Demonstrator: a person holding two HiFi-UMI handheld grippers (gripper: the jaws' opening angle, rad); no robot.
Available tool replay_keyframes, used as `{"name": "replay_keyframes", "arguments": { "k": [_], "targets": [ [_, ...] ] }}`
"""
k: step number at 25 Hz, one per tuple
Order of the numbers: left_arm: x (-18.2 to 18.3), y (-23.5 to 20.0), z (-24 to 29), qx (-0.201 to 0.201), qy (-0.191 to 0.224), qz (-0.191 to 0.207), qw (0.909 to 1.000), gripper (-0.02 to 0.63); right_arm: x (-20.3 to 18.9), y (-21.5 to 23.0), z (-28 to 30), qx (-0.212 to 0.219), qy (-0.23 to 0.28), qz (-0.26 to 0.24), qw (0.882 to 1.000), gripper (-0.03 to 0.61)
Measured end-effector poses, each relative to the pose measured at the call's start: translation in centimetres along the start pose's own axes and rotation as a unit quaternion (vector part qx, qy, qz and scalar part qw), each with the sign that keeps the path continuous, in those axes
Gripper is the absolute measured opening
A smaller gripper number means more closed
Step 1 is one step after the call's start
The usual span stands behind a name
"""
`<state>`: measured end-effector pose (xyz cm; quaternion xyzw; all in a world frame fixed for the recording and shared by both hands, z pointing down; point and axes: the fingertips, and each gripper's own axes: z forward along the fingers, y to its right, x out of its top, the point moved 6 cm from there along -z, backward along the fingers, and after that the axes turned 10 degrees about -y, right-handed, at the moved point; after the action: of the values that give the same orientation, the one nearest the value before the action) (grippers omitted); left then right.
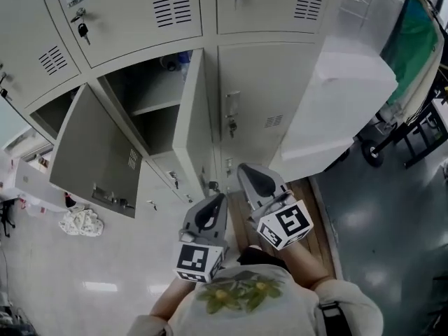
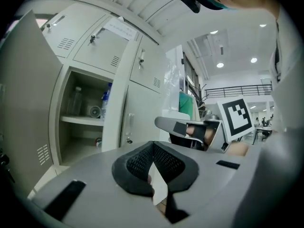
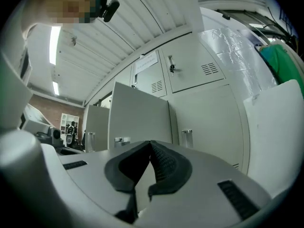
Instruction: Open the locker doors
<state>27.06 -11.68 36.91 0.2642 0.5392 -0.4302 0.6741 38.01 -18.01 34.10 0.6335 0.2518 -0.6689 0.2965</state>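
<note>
Grey lockers fill the head view. Two doors stand open: a left door (image 1: 91, 152) and a middle door (image 1: 192, 128) beside an open compartment (image 1: 150, 100) with a shelf. Right of it a locker door (image 1: 262, 110) is closed, its handle (image 1: 231, 114) showing. My left gripper (image 1: 220, 198) and right gripper (image 1: 245, 168) hang side by side in front of the lockers, touching nothing. The left gripper (image 2: 153, 144) is shut and empty, facing the open compartment (image 2: 85, 113) and the closed door (image 2: 140, 118). The right gripper (image 3: 151, 143) is shut and empty, facing the closed door (image 3: 209, 118).
A white wrapped panel (image 1: 343, 103) leans at the right of the lockers. A wheeled cart with green cloth (image 1: 420, 47) stands further right. A crumpled cloth (image 1: 80, 222) lies on the floor at left. Keys (image 1: 82, 28) hang in an upper locker door.
</note>
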Motion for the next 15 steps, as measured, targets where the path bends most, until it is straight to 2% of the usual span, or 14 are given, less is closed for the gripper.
{"name": "replay_keyframes", "arguments": {
  "k": [4, 7, 15],
  "targets": [
    [2.7, 3.6, 2.1, 0.039, 0.007, -0.02, 0.999, 0.028, 2.9, 3.6, -2.2, 0.034, -0.01, -0.012, 0.999, 0.029],
    [4.0, 5.7, 3.2, 0.058, 0.008, -0.017, 0.9982, 0.028, 3.5, 5.6, -3.5, 0.041, -0.015, -0.012, 0.999, 0.029],
    [5.4, 6.8, 4.8, 0.088, 0.002, -0.014, 0.996, 0.028, 3.8, 7.9, -2.7, 0.048, -0.01, -0.002, 0.999, 0.031]
  ]
}}
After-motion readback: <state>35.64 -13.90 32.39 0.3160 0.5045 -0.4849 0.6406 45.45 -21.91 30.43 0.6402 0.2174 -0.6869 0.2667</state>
